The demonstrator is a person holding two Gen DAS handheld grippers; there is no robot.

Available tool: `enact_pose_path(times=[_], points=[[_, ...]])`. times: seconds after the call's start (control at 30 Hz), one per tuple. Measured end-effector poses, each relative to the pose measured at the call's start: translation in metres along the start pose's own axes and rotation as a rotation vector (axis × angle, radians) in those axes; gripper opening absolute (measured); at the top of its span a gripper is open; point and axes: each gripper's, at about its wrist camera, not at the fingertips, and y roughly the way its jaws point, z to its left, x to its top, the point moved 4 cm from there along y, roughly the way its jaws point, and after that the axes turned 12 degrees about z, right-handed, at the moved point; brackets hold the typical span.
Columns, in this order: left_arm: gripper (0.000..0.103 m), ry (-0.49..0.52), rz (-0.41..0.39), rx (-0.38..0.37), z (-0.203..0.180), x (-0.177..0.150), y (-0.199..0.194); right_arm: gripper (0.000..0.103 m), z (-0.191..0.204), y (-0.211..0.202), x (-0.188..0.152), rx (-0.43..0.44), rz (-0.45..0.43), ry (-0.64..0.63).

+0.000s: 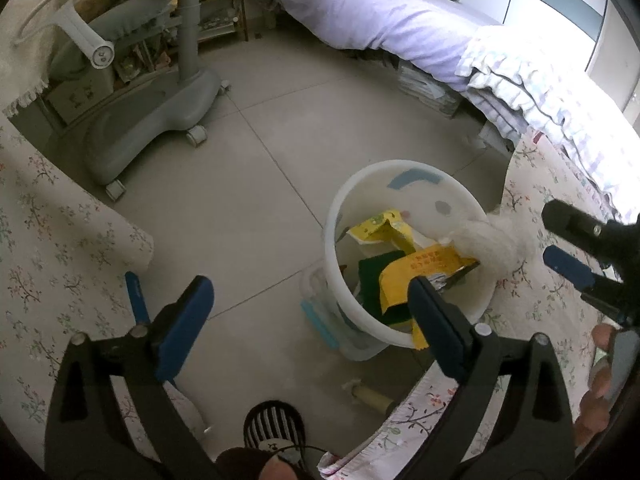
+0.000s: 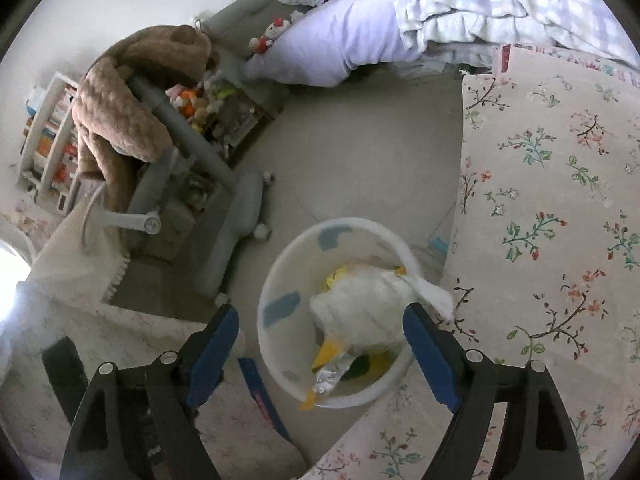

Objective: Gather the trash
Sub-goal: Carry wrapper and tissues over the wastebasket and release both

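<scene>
Blue-padded jaws of my left gripper point(image 1: 308, 320) stood wide apart, nothing between them, above the white bin point(image 1: 404, 256) holding yellow wrappers point(image 1: 424, 268). From my right gripper point(image 2: 320, 344), likewise spread open and empty, a crumpled white tissue point(image 2: 364, 312) lay atop the trash inside that bin point(image 2: 280, 280) on the floor beside the floral-covered table point(image 2: 552, 240).

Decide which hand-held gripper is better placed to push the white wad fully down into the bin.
Right. The right hand-held gripper hangs open directly over the white wad in the bin; the left hand-held gripper sits off to the side.
</scene>
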Motion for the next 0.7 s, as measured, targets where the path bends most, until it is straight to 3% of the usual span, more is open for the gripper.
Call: enact_pose_path(times=[0.33,0.7], points=[[0.099,0.065,-0.019,-0.008,-0.029,-0.008,-0.013,0.086,-0.026,-0.043,-0.021,-0.081,-0.02,0.025],[0.099,0.232,-0.042,-0.037,-0.077,-0.026,-0.027,0.086,-0.069,-0.136,-0.062,-0.359,-0.055,-0.029]])
